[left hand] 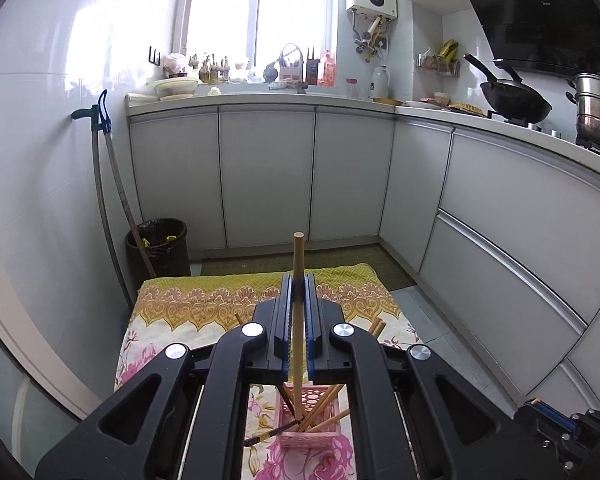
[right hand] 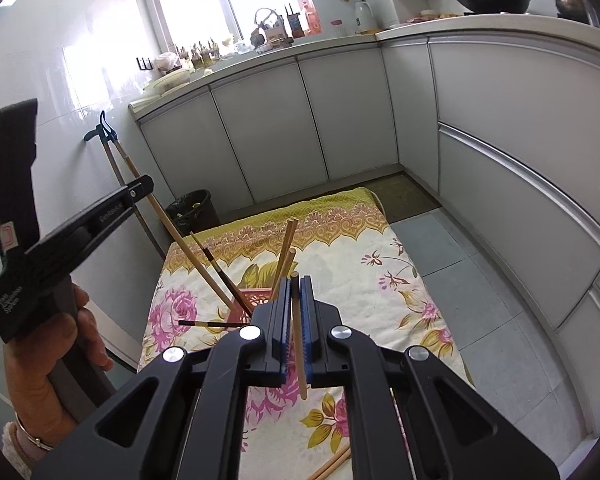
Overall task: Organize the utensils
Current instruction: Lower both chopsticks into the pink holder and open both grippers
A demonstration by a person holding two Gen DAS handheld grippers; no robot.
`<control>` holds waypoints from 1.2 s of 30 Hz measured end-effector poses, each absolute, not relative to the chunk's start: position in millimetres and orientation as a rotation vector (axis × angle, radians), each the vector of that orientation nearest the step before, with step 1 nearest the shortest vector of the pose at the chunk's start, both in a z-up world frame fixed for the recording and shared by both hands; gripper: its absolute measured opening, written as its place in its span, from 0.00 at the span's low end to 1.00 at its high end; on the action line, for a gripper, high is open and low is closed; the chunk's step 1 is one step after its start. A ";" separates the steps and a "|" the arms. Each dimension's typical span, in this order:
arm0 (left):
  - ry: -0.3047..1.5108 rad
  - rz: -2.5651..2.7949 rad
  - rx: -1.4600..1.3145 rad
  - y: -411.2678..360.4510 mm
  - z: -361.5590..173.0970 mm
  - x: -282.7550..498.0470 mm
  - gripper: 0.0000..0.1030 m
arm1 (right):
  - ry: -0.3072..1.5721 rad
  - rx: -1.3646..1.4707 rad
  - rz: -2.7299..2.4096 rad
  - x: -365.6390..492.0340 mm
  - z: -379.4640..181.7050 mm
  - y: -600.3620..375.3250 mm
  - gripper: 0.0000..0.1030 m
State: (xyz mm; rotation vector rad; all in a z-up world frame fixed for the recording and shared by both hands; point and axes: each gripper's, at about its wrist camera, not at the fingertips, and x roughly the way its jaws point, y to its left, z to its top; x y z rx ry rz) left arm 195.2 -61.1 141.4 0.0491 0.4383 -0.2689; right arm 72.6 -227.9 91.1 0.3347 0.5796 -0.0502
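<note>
Left gripper (left hand: 299, 280), jaws clamped on a pale wooden chopstick (left hand: 298, 320) held upright above the pink perforated holder (left hand: 312, 432). Right gripper (right hand: 296, 280), jaws likewise closed on a dark-tipped chopstick (right hand: 299, 352). The holder stands on a floral cloth (right hand: 400, 280) with several chopsticks leaning in it; others lie loose on the cloth.

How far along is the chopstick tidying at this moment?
Partly done. Several chopsticks already stand in the pink basket. In hand: the left claw is shut on a light chopstick, the right claw on a dark-tipped chopstick. Left: those two, plus loose chopsticks lying on the floral cloth.
</note>
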 end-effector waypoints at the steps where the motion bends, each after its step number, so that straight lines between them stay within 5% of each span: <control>1: 0.453 -0.265 0.058 -62.0 134.9 199.8 0.05 | 0.578 0.333 -0.048 75.0 91.4 -227.1 0.05; 3: 0.493 -0.254 0.060 -61.8 123.0 205.1 0.09 | 0.576 0.332 -0.045 79.3 92.0 -226.7 0.05; 6: 0.503 -0.235 0.046 -54.5 113.1 197.1 0.40 | 0.572 0.331 -0.041 84.6 95.3 -225.3 0.05; 7: 0.498 -0.234 0.040 -51.9 113.3 193.8 0.43 | 0.570 0.332 -0.039 85.9 97.3 -224.7 0.05; 26: 0.436 -0.170 -0.021 15.9 140.5 127.5 0.45 | 0.408 0.328 -0.003 112.0 163.3 -193.1 0.05; 36: 0.460 -0.143 -0.034 32.4 127.1 135.4 0.48 | 0.417 0.298 -0.027 164.6 119.1 -182.1 0.06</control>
